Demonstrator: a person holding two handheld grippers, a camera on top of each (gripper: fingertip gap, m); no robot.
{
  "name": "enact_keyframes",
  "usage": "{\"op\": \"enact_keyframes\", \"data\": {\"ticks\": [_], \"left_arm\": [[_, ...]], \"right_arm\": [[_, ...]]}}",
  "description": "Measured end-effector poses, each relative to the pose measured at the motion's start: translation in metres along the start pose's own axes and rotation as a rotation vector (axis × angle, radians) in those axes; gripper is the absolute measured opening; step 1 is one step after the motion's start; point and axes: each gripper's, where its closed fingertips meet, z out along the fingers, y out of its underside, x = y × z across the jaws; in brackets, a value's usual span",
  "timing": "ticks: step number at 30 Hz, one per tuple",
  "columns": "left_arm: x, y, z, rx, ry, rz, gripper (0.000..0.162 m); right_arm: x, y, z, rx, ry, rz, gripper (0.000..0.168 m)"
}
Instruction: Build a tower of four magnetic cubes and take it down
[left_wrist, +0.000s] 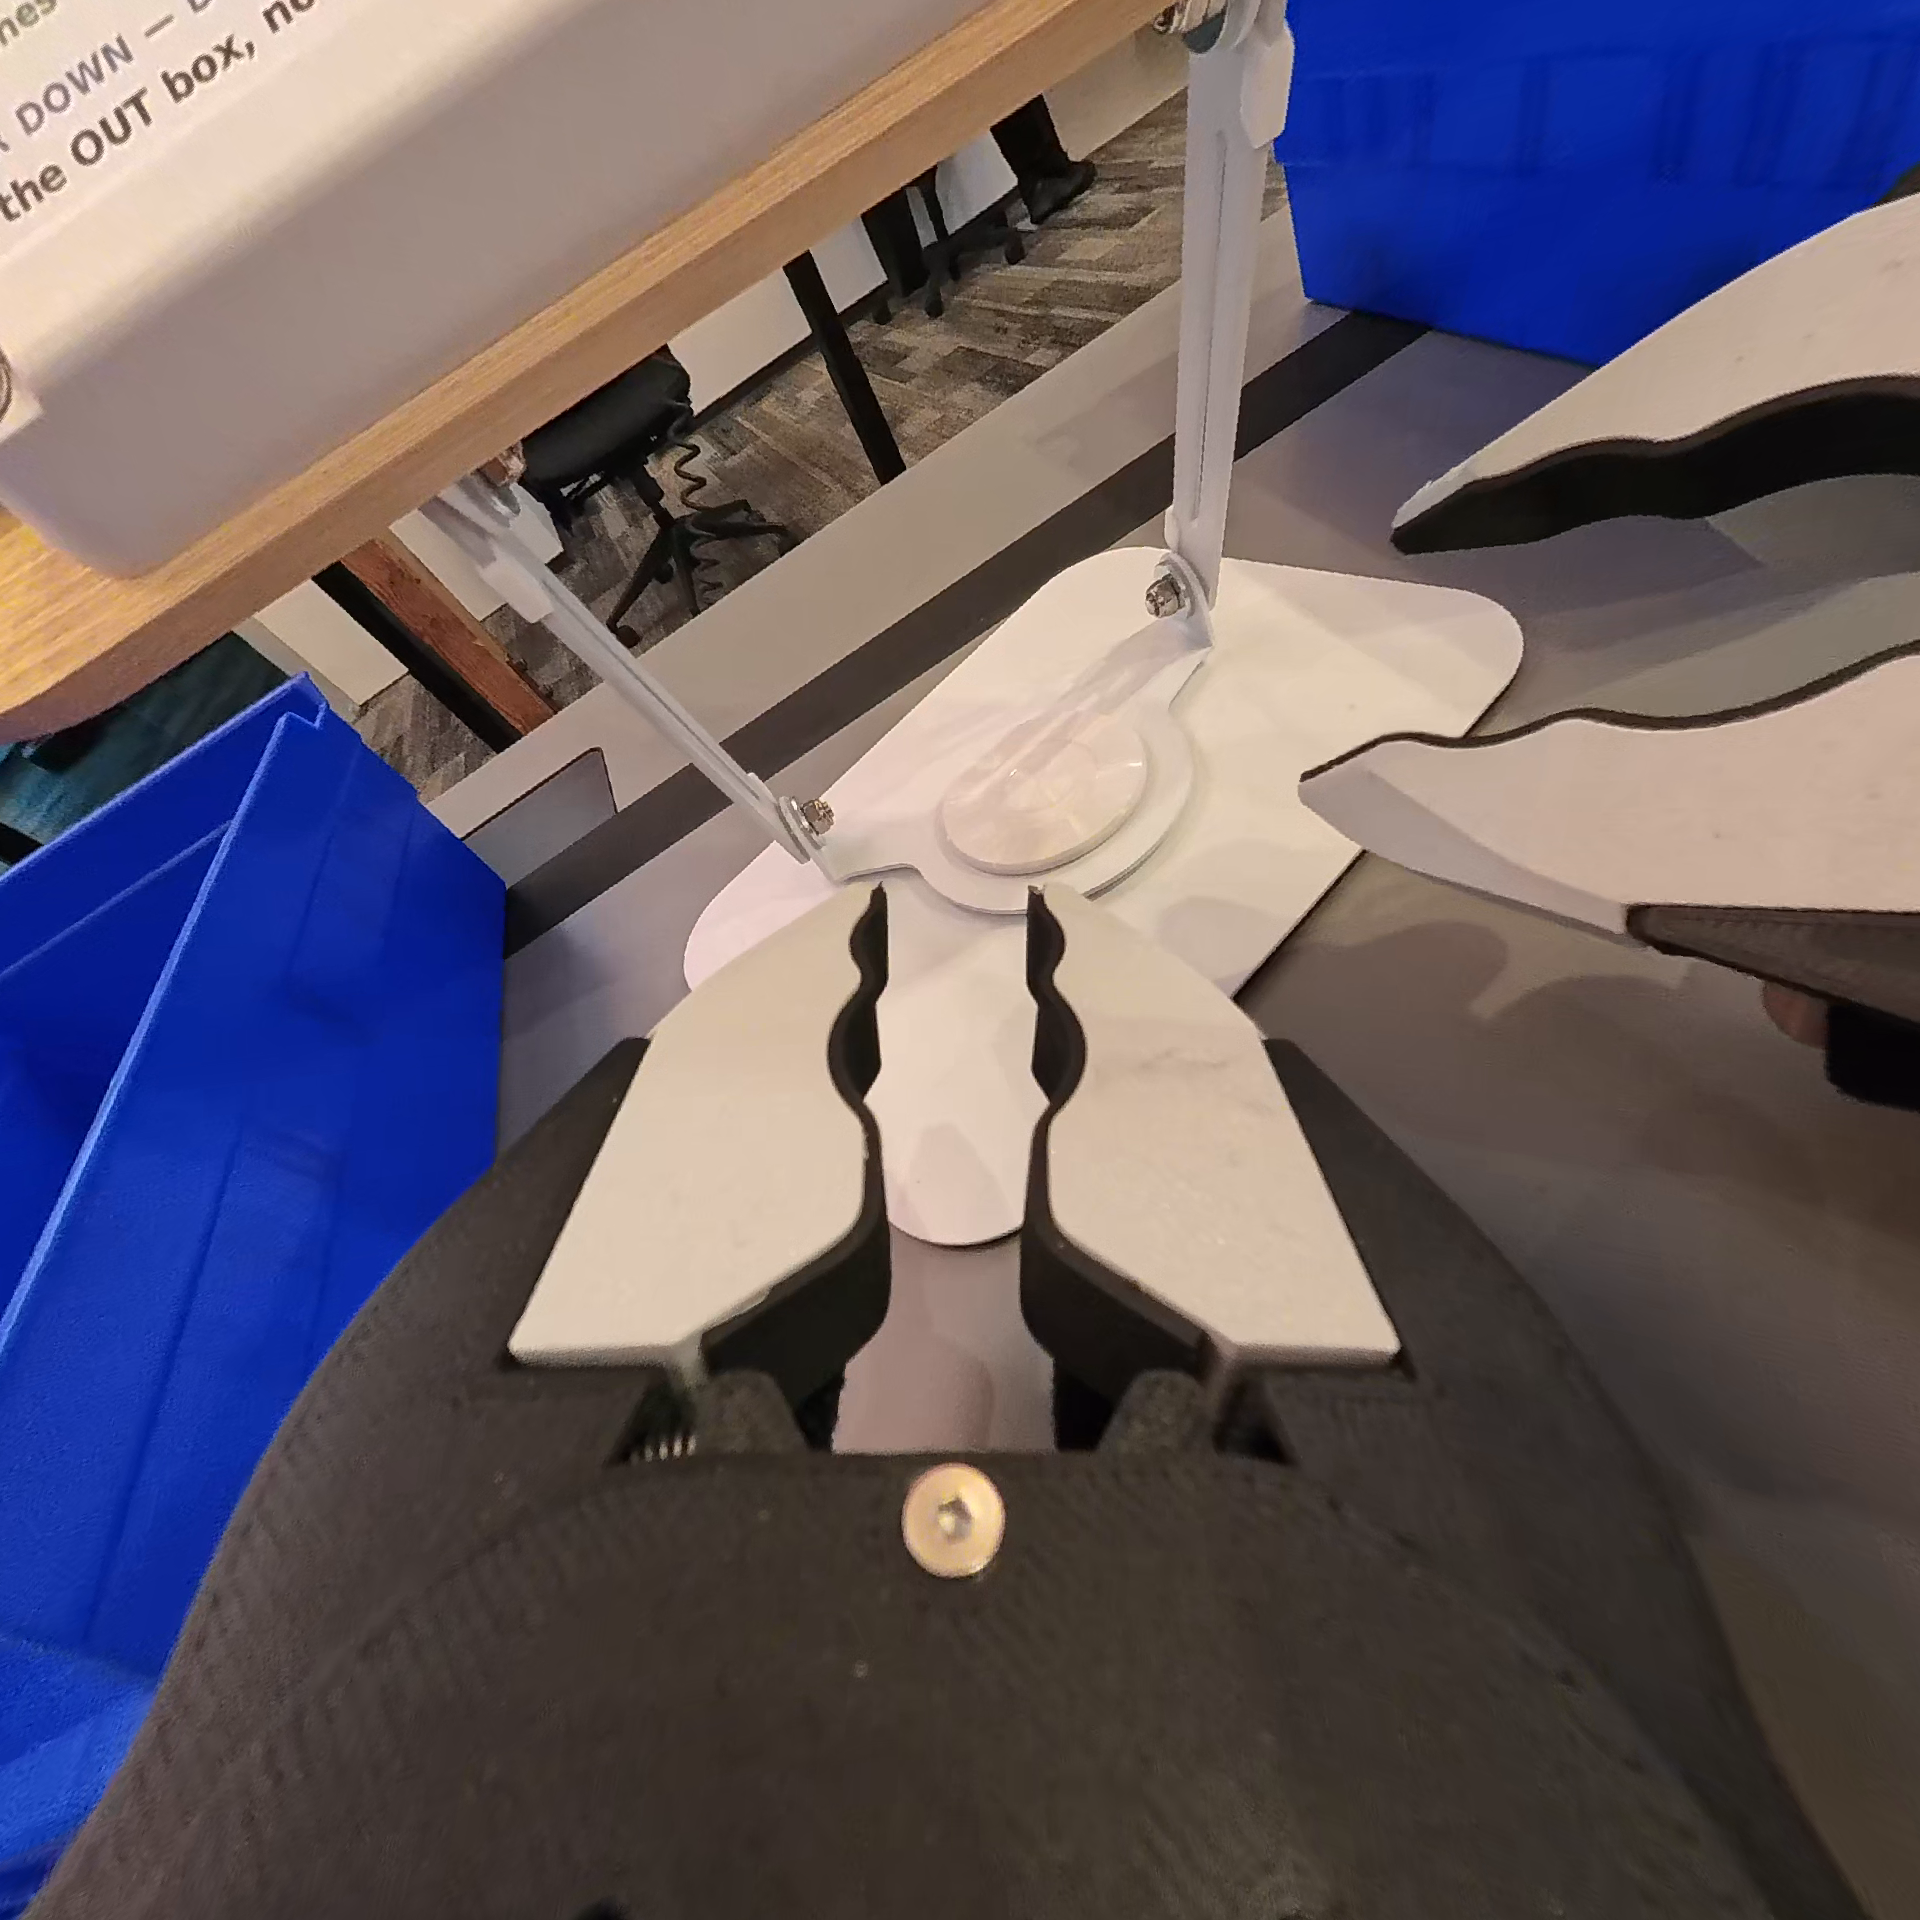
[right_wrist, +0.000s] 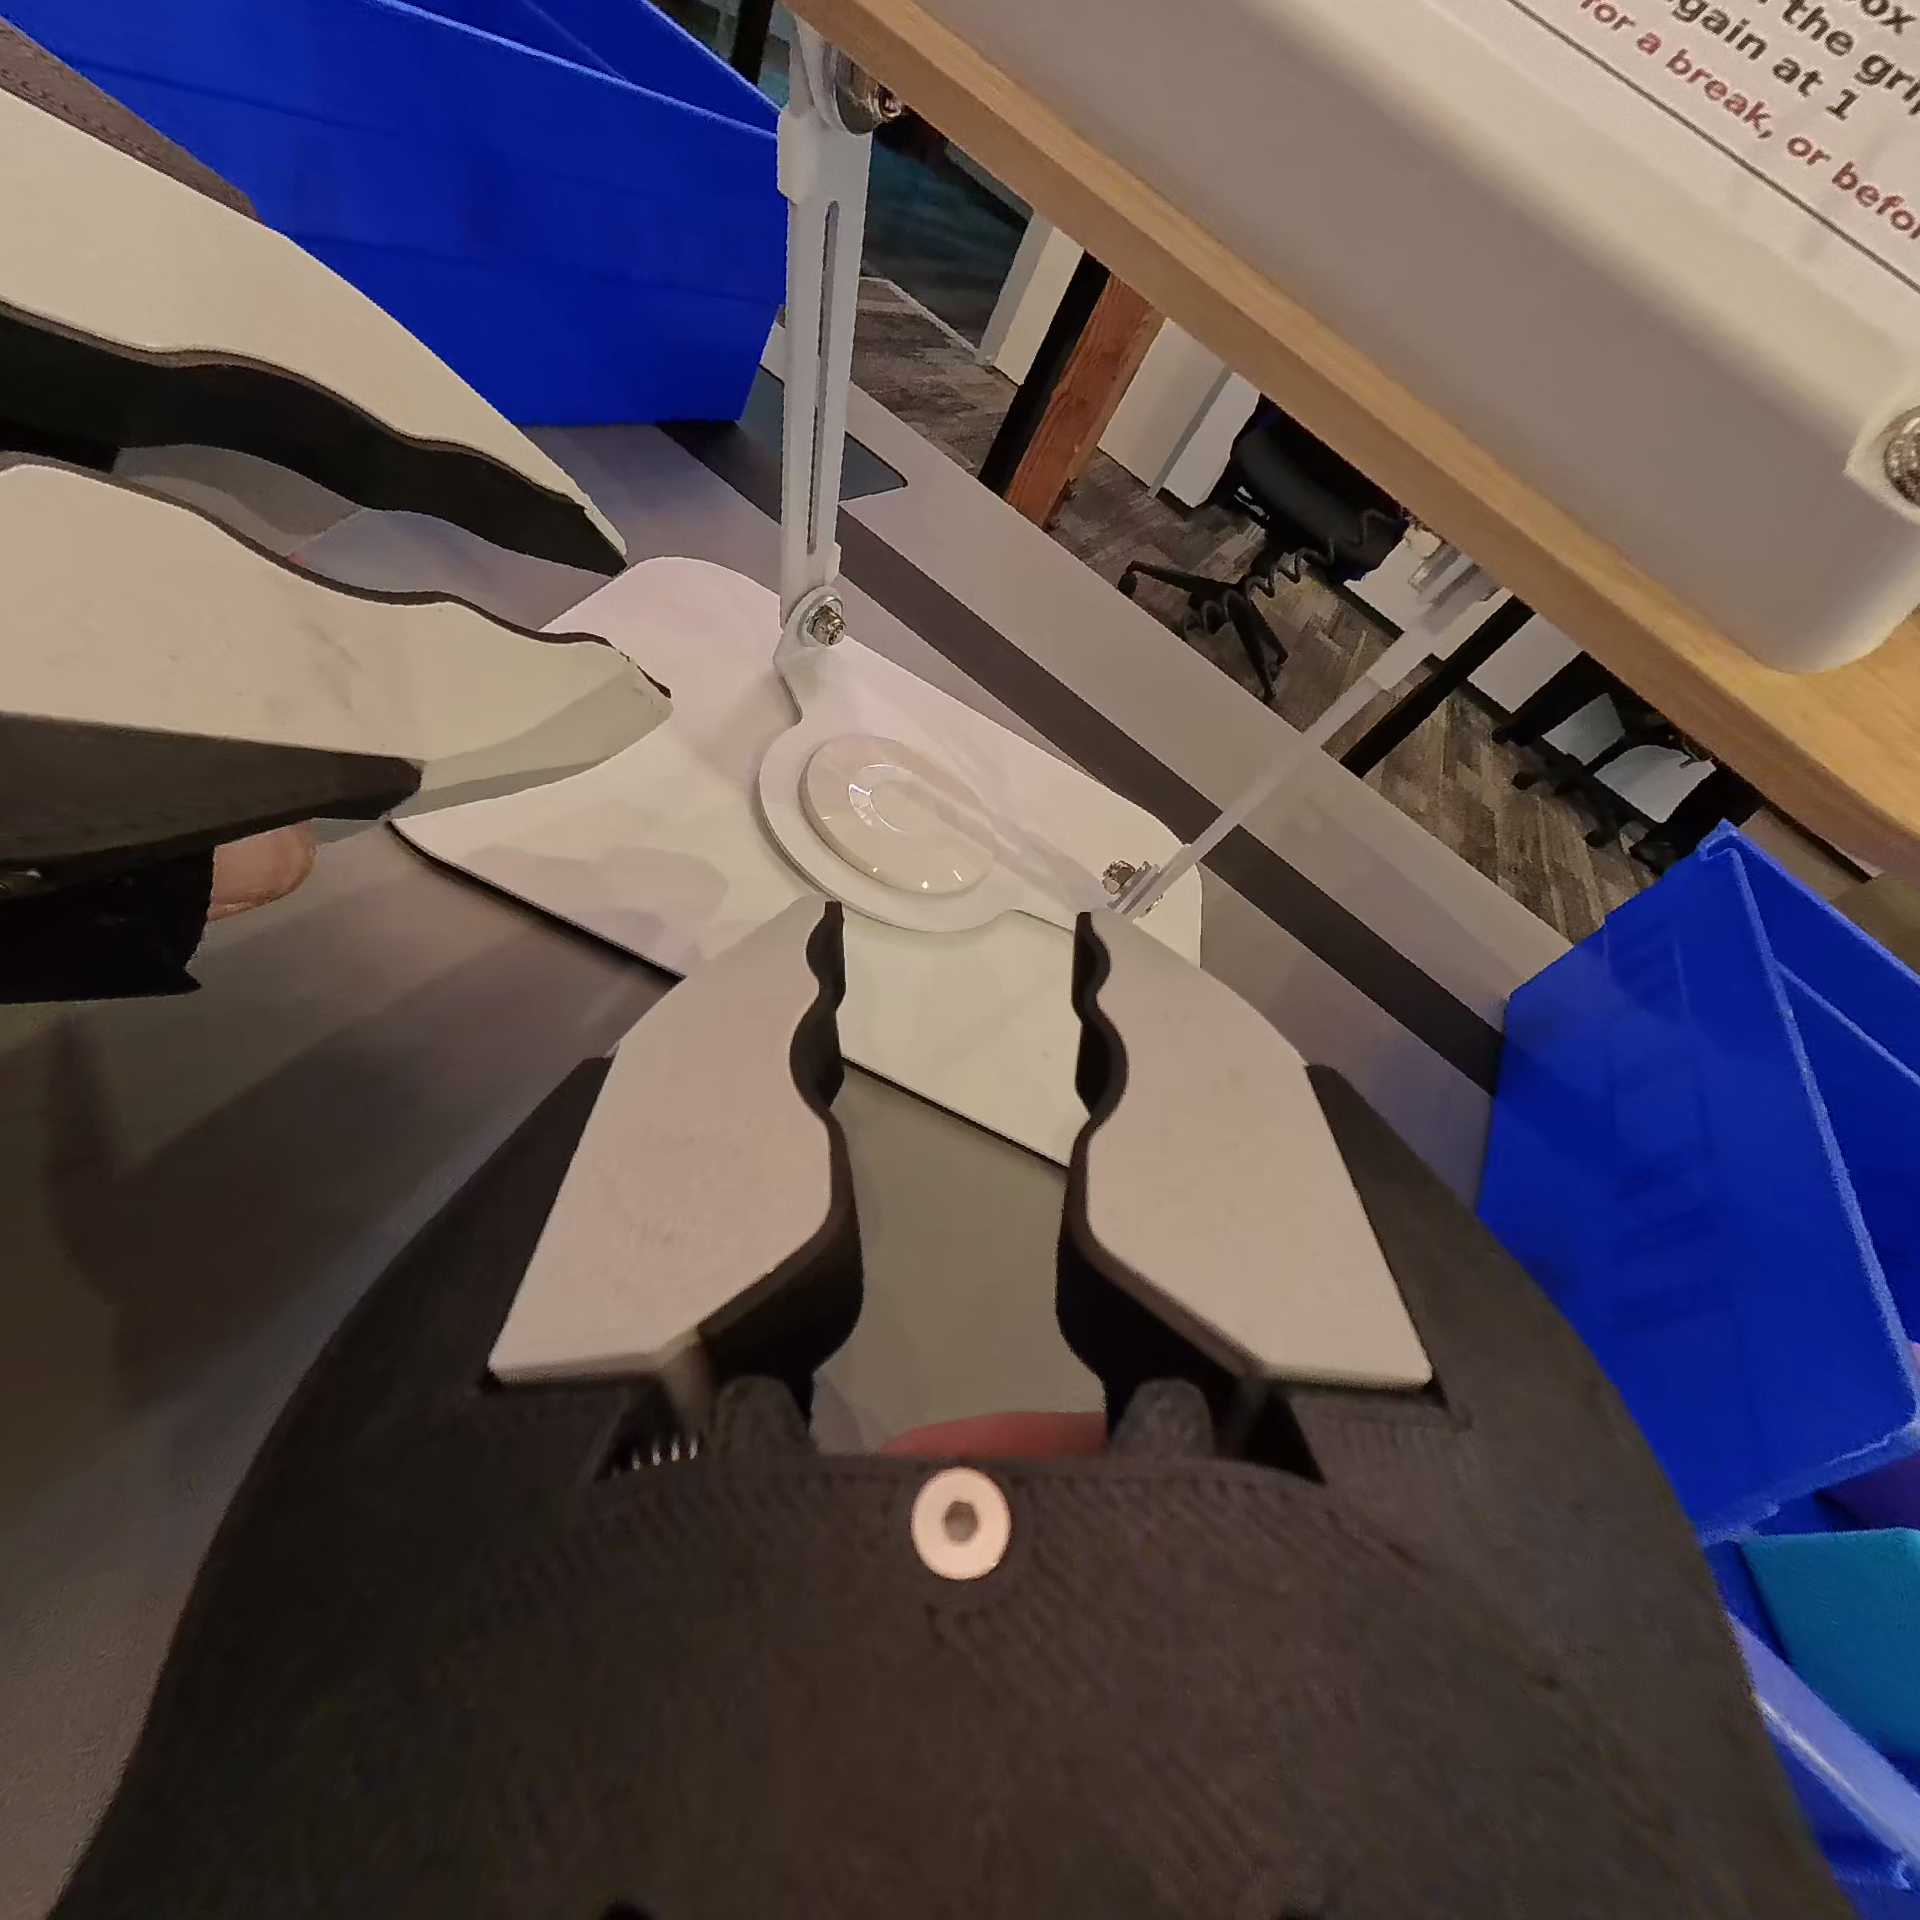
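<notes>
Cubes are nowhere to be seen on the table (left_wrist: 1455, 1195) in either view, so no tower stands and none lies in pieces; my judgement is that the task sits at its very start or its very end, and the pictures do not settle which. A teal shape (right_wrist: 1839, 1652) shows inside the blue bin (right_wrist: 1683, 1195) at the right gripper's side and may be a cube, but too little of it shows to tell. A second blue bin (left_wrist: 239, 1039) stands at the left; what it holds is hidden. Both grippers point at a white stand (left_wrist: 1299, 665) whose base lies flat on the table, with a round disc (left_wrist: 1044, 805) in its middle and thin struts rising to a white box (left_wrist: 343, 249) overhead. The left gripper (left_wrist: 956, 904) is parted by a moderate gap, holding nothing, its tips over the near edge of the base. The right gripper (right_wrist: 956, 925) is parted a little wider, also empty, tips near the disc. Neither clearly touches the stand.
</notes>
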Motion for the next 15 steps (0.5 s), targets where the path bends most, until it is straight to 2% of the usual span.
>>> {"op": "enact_keyframes", "data": {"ticks": [15], "left_arm": [[-0.0027, -0.0002, 0.0003, 0.003, -0.015, -0.005, 0.027]], "right_arm": [[-0.0005, -0.0008, 0.0021, 0.005, 0.008, -0.022, 0.045]]}}
